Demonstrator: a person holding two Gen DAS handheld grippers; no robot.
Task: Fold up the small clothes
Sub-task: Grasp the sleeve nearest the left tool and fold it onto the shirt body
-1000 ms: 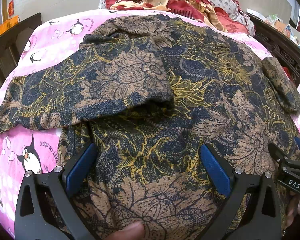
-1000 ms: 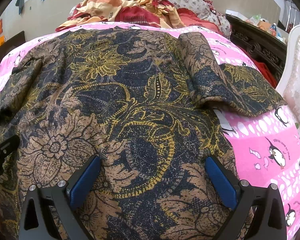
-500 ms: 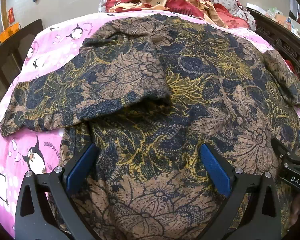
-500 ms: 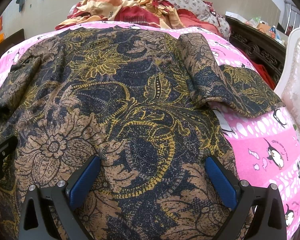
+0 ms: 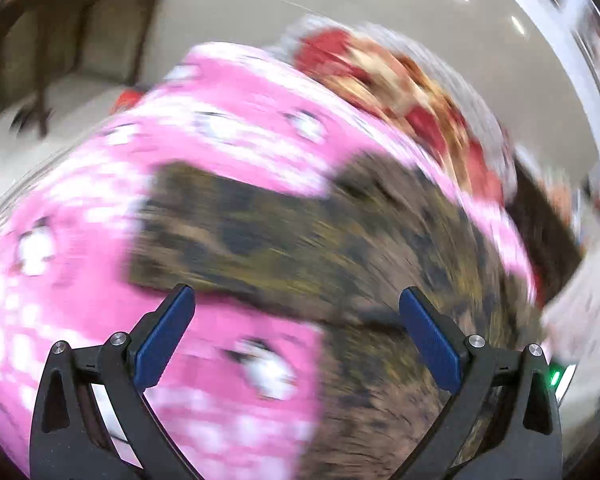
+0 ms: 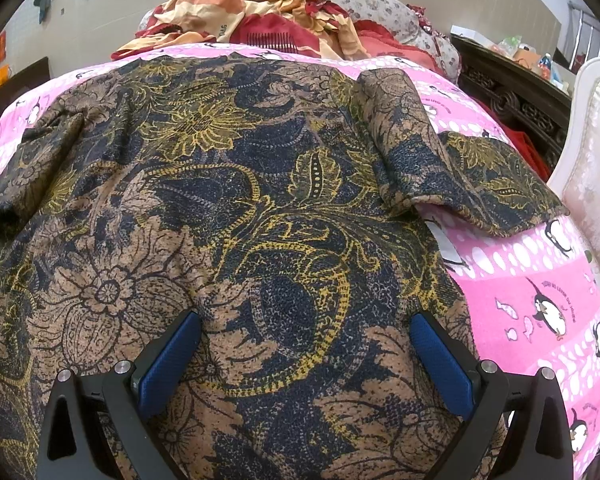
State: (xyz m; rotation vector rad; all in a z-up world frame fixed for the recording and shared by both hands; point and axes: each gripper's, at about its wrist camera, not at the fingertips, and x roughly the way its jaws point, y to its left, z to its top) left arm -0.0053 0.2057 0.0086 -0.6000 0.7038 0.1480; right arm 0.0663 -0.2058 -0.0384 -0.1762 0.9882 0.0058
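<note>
A dark blue, brown and yellow floral shirt (image 6: 240, 208) lies spread on a pink penguin-print bedcover (image 6: 540, 300). Its right sleeve (image 6: 452, 176) is folded in beside the body. My right gripper (image 6: 306, 344) is open and empty, low over the shirt's hem area. The left wrist view is heavily blurred: my left gripper (image 5: 296, 330) is open and empty, over the bedcover (image 5: 80, 280) left of the shirt (image 5: 380, 264), with the left sleeve (image 5: 228, 236) just ahead of the fingers.
A heap of red and orange bedding (image 6: 268, 20) and a floral pillow lie at the bed's far end. A dark carved wooden headboard (image 6: 512, 96) and a cream padded chair (image 6: 592, 168) stand at the right. A dark wooden chair (image 5: 72, 28) stands left on the floor.
My left gripper has swung fast to the left, off the shirt's body toward the left sleeve; its view is motion-blurred. My right gripper has stayed in place.
</note>
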